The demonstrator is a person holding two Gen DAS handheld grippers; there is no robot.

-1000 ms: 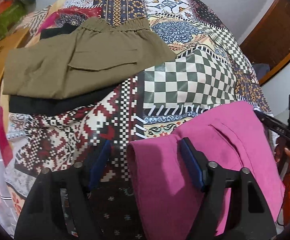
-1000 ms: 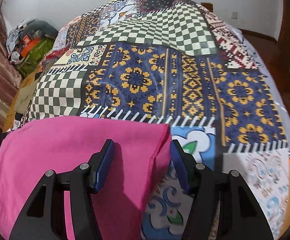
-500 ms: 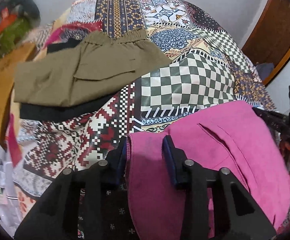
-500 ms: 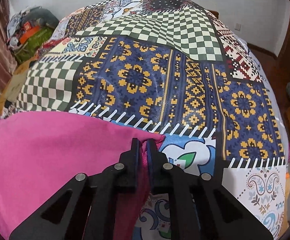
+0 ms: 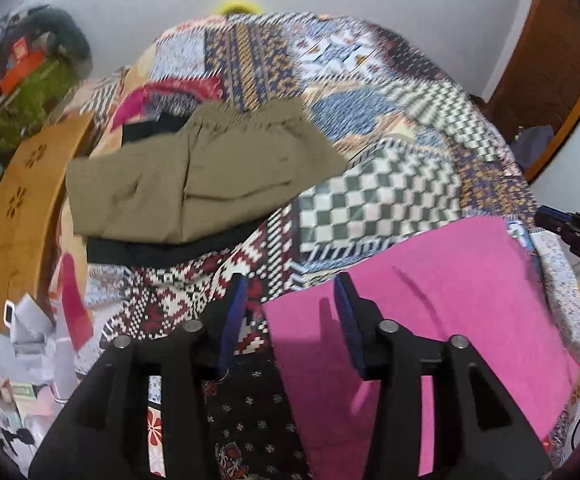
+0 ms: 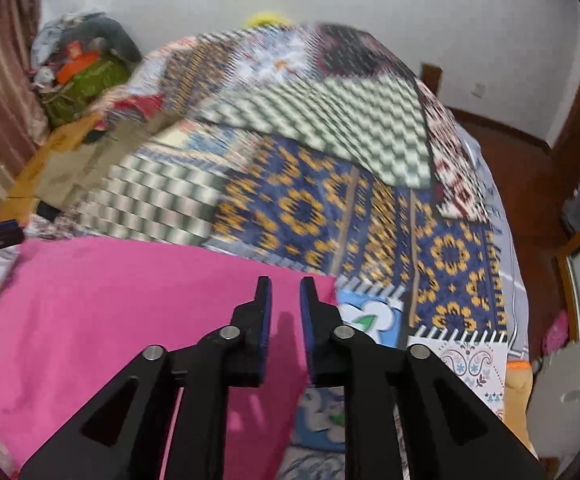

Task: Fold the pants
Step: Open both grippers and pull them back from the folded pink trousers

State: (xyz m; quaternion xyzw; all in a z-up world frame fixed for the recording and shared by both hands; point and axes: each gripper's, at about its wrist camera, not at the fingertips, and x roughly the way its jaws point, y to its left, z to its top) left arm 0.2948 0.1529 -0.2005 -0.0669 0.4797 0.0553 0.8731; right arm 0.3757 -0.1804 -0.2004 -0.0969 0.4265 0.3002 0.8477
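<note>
Folded pink pants (image 5: 441, 300) lie flat on the patchwork bedspread (image 5: 369, 208); they also show in the right wrist view (image 6: 122, 312). My left gripper (image 5: 290, 312) is open above their left edge, holding nothing. My right gripper (image 6: 285, 312) hovers over the pants' right edge with its jaws a small gap apart and nothing between them. The right gripper also shows at the right edge of the left wrist view (image 5: 569, 236).
Folded olive pants (image 5: 202, 172) lie on a black garment (image 5: 162, 250) at the bed's far left. A wooden bed frame (image 5: 14, 216) and papers (image 5: 30, 340) are to the left. A cluttered pile (image 6: 82, 68) is in the far corner.
Both grippers shut on the pants' edges half a second ago, then let go and opened. Both have lifted and drawn back; the pants now lie flat.
</note>
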